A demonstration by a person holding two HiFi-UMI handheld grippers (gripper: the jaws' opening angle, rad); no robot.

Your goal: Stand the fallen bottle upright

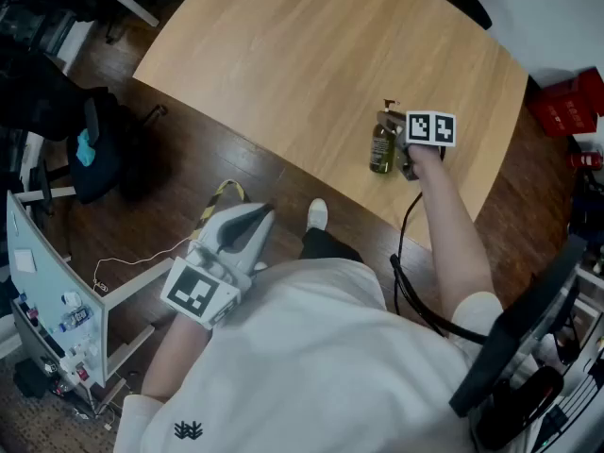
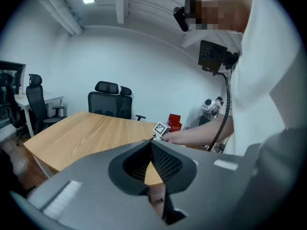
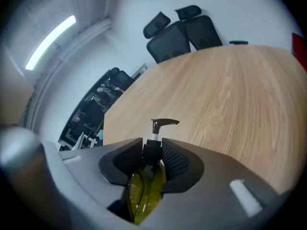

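An olive-green pump bottle [image 1: 381, 147] is near the front edge of the wooden table [image 1: 311, 55]. My right gripper [image 1: 408, 149] is beside it on the right and is shut on its neck. In the right gripper view the pads [image 3: 175, 159] clamp the black collar. The pump head [image 3: 163, 122] pokes out past them and the green body [image 3: 146, 190] runs back between the fingers. Whether the base touches the wood is hidden. My left gripper [image 1: 247, 220] hangs shut and empty over the floor, off the table by the person's torso; its tips [image 2: 151, 145] meet.
Red boxes [image 1: 566, 107] stand past the table's right end. A dark bag [image 1: 99, 144] lies on the floor at the left. Black office chairs [image 3: 184, 32] stand at the table's far side. A black cable [image 1: 406, 281] trails from the right arm.
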